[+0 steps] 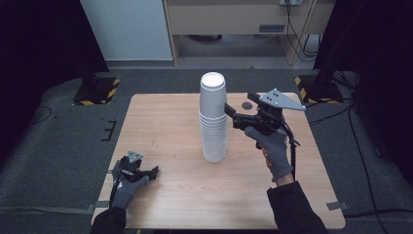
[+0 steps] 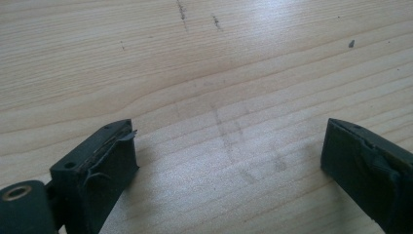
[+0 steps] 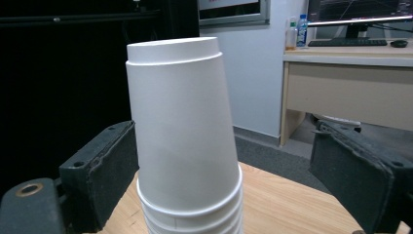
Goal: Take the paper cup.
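High view: stack of cups (image 1: 213, 119) upside down near the middle of the table (image 1: 165, 146), slightly toward the far side; right gripper (image 1: 229, 111) raised at the stack's right, jaws reaching the top cup (image 1: 213, 95); left gripper (image 1: 152, 171) resting low at the near left corner, well apart from the stack. Left gripper view: jaws spread wide over bare wood, nothing between. Right gripper view: jaws open on either side of the top cup (image 3: 182, 122), left one close to the wall, right one clearly apart, not yet squeezing. Probably about to lift off the top cup: best centred first, closed gently on the wall above the rims, pulled straight up, the stack kept from tipping.
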A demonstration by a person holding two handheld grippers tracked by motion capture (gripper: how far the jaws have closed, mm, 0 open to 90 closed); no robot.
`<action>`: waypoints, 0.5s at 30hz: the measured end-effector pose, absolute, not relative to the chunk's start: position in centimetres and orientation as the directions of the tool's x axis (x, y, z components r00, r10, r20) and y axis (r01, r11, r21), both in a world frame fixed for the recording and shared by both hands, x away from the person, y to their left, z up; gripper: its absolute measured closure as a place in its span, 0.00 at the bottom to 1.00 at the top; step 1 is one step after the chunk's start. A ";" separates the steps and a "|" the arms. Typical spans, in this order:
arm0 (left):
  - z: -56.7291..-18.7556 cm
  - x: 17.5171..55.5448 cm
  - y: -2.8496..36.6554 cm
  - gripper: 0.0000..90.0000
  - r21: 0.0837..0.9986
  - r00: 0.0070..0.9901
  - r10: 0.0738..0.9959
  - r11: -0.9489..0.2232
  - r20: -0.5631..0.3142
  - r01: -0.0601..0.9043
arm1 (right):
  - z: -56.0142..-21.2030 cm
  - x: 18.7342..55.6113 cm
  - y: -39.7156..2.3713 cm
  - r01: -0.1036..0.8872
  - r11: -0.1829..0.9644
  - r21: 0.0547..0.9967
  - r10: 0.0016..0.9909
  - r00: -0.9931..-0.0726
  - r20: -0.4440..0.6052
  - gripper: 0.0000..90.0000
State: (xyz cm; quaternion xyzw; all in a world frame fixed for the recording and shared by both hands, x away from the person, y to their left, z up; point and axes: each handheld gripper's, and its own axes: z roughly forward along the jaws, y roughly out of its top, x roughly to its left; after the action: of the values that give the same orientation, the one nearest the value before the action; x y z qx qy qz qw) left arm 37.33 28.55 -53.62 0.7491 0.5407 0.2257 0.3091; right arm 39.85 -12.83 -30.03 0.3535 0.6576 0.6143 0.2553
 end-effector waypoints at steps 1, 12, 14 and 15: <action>-53.6 37.3 28.5 0.06 0.707 0.313 0.950 -0.224 0.004 0.670 | -30.0 39.8 -12.8 0.151 -0.005 0.988 0.779 -0.620 0.099 0.12; -53.6 37.3 28.5 0.06 0.707 0.314 0.950 -0.225 0.004 0.670 | -30.1 40.9 -11.0 0.159 0.012 0.987 0.767 -0.634 0.092 0.12; -53.6 37.3 28.6 0.06 0.707 0.314 0.949 -0.225 0.004 0.670 | -30.2 41.0 -10.5 0.164 0.014 0.986 0.762 -0.640 0.096 0.12; -53.6 37.3 28.6 0.06 0.707 0.314 0.949 -0.225 0.005 0.671 | -30.3 41.0 -10.3 0.165 0.023 0.986 0.762 -0.642 0.089 0.12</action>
State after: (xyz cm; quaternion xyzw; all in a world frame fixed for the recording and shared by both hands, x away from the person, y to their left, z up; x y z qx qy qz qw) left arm 37.33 28.55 -53.62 0.7494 0.5404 0.2257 0.3088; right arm 41.02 -10.33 -30.33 0.3448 0.6720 0.6078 0.2453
